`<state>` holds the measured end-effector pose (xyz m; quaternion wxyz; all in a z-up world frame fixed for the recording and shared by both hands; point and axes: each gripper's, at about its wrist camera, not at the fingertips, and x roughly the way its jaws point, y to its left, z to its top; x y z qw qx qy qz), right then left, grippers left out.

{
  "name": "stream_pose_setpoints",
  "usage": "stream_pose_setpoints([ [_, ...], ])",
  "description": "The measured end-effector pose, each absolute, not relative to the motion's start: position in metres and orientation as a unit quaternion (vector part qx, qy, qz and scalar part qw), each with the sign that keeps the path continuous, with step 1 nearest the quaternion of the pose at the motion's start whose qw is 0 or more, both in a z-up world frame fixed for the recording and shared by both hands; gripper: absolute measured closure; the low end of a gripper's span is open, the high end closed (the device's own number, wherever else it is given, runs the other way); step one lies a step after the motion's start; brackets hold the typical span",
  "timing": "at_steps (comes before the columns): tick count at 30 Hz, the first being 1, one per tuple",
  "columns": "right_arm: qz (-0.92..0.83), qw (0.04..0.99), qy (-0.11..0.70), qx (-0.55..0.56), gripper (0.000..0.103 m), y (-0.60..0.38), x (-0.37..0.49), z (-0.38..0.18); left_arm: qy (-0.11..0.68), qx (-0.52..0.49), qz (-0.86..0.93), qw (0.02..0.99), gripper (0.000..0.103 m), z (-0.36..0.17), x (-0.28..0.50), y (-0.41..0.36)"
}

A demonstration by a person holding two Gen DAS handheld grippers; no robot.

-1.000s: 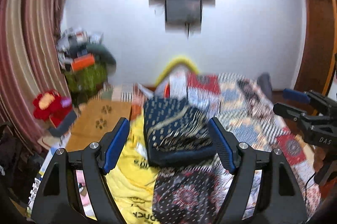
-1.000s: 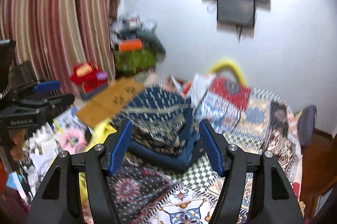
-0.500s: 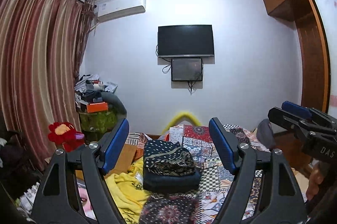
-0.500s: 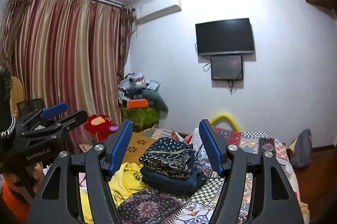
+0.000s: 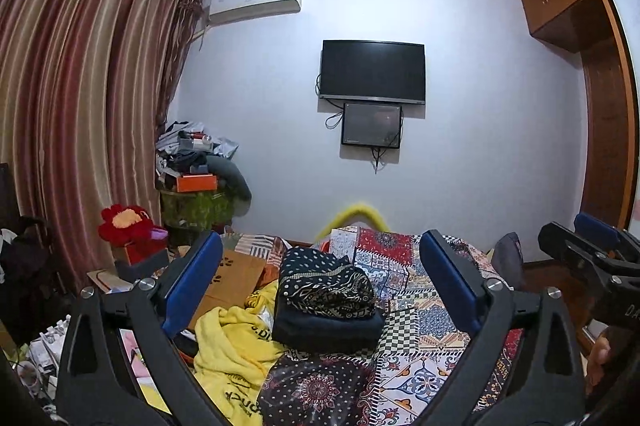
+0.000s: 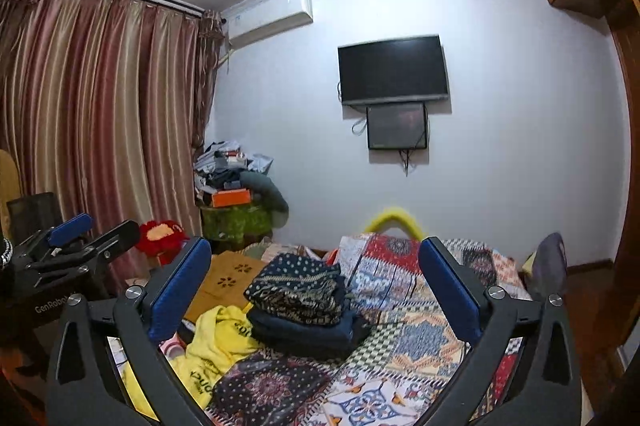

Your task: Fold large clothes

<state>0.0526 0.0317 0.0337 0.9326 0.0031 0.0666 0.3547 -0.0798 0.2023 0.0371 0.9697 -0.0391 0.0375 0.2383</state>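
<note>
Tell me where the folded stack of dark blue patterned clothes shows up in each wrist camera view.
Left wrist view: the folded stack of dark blue patterned clothes lies just below centre, between the gripper's blue-padded fingers.
Right wrist view: the stack lies left of centre, nearer the left-hand finger.
Shared landmark: the crumpled yellow garment with black lettering, against the stack's left side in both.

The bed has a patchwork cover. On it lie a stack of folded dark clothes, a yellow garment and, nearer, a dark patterned cloth, perhaps unfolded.
</note>
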Motion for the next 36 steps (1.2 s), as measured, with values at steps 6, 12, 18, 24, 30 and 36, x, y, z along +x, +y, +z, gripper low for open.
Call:
stream_pose_setpoints([
  [6, 0.351, 0.933, 0.078, 0.005, 0.000, 0.025, 0.052, 0.025, 0.040, -0.026, 0.239, 0.970, 0.003, 0.031, -0.075, 0.199],
  [12, 0.348, 0.934, 0.081, 0.001, 0.000, 0.023, 0.048, 0.022, 0.052, -0.027, 0.234, 0.971, 0.003, 0.023, -0.067, 0.198],
  [18, 0.344, 0.935, 0.086, -0.006, 0.000, 0.023, 0.049, 0.019, 0.059, -0.027, 0.232, 0.971, 0.003, 0.021, -0.064, 0.199],
  [24, 0.344, 0.934, 0.093, -0.007, 0.000, 0.022, 0.050, 0.019, 0.062, -0.024, 0.233, 0.970, 0.003, 0.020, -0.062, 0.199],
  [30, 0.344, 0.934, 0.095, -0.007, 0.000, 0.019, 0.050, 0.021, 0.063, -0.025, 0.232, 0.970, 0.003, 0.019, -0.062, 0.200],
  [36, 0.343, 0.935, 0.093, -0.008, 0.000, 0.018, 0.050, 0.023, 0.065, -0.022, 0.231, 0.970, 0.003, 0.018, -0.061, 0.201],
])
